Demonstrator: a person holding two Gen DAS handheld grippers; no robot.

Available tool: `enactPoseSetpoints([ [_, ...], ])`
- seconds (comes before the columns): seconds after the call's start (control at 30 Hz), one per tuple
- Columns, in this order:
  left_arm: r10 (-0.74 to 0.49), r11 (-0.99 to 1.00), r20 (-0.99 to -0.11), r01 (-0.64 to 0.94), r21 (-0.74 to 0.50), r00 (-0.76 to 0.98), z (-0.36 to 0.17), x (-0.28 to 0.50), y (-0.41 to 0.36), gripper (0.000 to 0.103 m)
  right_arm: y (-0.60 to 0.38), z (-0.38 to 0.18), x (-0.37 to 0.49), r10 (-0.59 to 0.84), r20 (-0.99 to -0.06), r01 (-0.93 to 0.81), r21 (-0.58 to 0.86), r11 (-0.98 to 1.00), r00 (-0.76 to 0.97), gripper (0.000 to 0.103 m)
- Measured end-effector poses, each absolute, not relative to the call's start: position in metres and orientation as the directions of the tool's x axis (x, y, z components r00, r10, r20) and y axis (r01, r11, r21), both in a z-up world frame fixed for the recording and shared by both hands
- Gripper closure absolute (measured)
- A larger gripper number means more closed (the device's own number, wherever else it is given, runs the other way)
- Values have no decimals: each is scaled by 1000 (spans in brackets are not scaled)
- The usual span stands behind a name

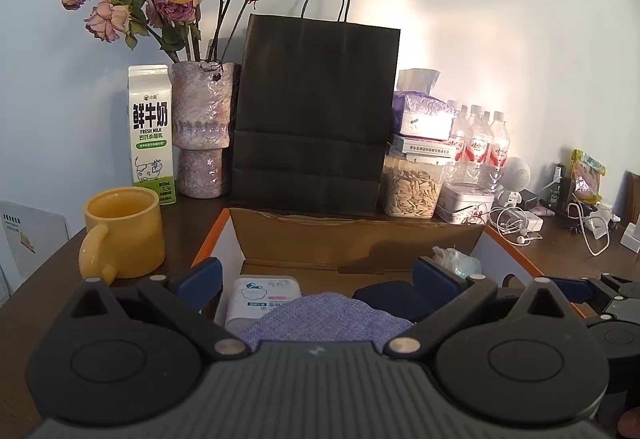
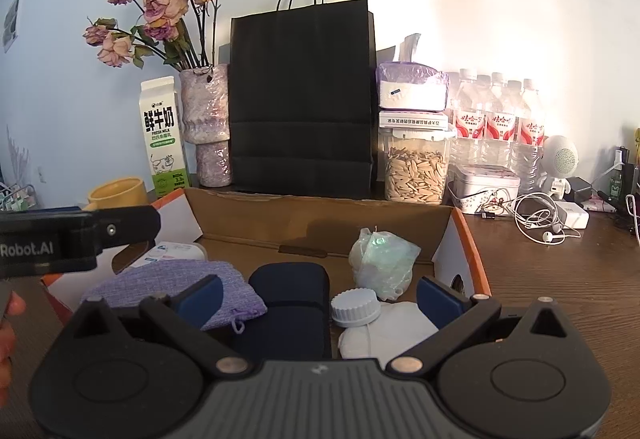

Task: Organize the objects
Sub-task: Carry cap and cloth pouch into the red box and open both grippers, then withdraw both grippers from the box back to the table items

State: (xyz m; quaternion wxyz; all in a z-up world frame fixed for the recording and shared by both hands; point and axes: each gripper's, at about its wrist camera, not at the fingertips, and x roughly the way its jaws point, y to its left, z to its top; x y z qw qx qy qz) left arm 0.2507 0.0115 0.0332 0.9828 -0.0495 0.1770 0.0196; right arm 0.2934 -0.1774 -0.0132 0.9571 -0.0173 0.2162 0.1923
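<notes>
An open cardboard box [image 2: 320, 217] with orange edges sits in front of me on the dark wooden table. Inside lie a purple cloth pouch [image 2: 176, 289], a dark blue case [image 2: 290, 305], a white wipes pack [image 2: 172, 251], a crumpled plastic bag [image 2: 380, 259], a white jar with a screw lid [image 2: 356, 307] and a white pad [image 2: 396, 335]. My right gripper [image 2: 318, 299] is open and empty above the box's near side. My left gripper [image 1: 316, 275] is open and empty over the pouch [image 1: 328, 317] and wipes pack [image 1: 264, 297]; it also shows in the right wrist view [image 2: 80, 235].
Behind the box stand a black paper bag [image 2: 302, 95], a vase of dried roses [image 2: 206, 127], a milk carton [image 2: 164, 137], a yellow mug [image 1: 122, 231], a seed jar [image 2: 416, 167], tissue packs, water bottles [image 2: 500, 119] and a tin [image 2: 486, 185]. Cables and earphones [image 2: 540, 219] lie right.
</notes>
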Motion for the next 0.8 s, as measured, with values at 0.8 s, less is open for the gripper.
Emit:
enactPoseSetpoints([
  [0.8,34,991,-398,-81,-103,917,29,170,26,0,-199,-13,220,410,-416,-422,68,904,812,0],
])
